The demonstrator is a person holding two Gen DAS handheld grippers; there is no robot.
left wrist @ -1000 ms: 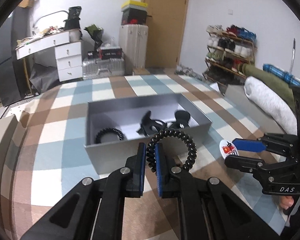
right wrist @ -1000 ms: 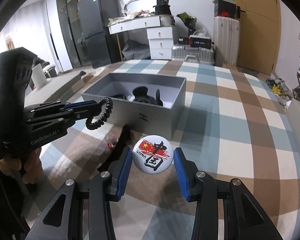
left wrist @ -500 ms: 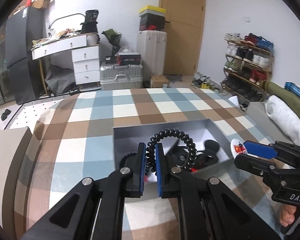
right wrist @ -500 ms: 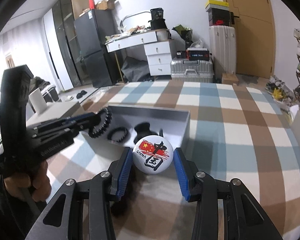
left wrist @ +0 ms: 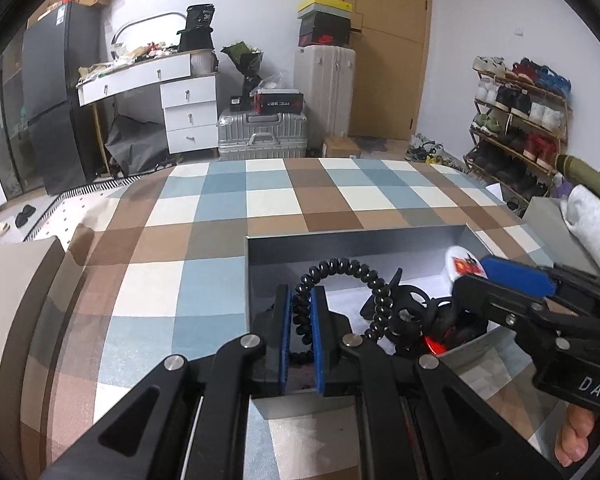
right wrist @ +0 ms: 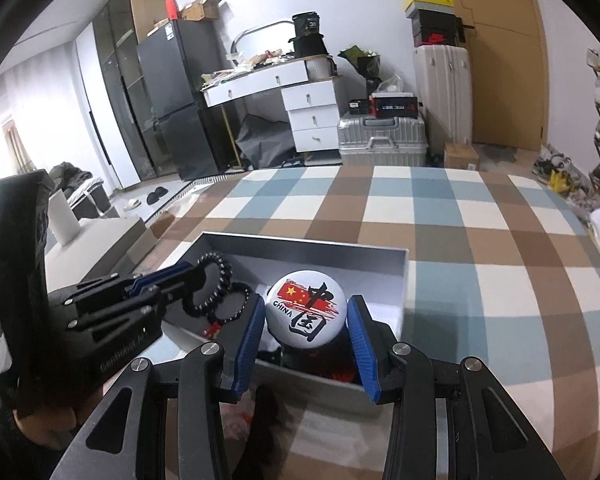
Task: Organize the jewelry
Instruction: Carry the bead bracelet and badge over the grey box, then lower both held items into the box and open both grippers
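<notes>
Both the left gripper (left wrist: 300, 320) and right gripper (right wrist: 307, 344) are matte black with blue finger pads, silver screws and white lettering.

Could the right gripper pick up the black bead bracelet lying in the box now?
Probably not: the right gripper is shut on the badge. The bracelet lies uncovered in the open box.

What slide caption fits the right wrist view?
Right gripper holds a China badge over the grey box.

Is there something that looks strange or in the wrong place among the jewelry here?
Yes: the right gripper holds a round CHINA badge over the grey box, which holds black bracelets. A pin badge looks odd among jewelry. Nothing looks spilled or damaged.
</notes>
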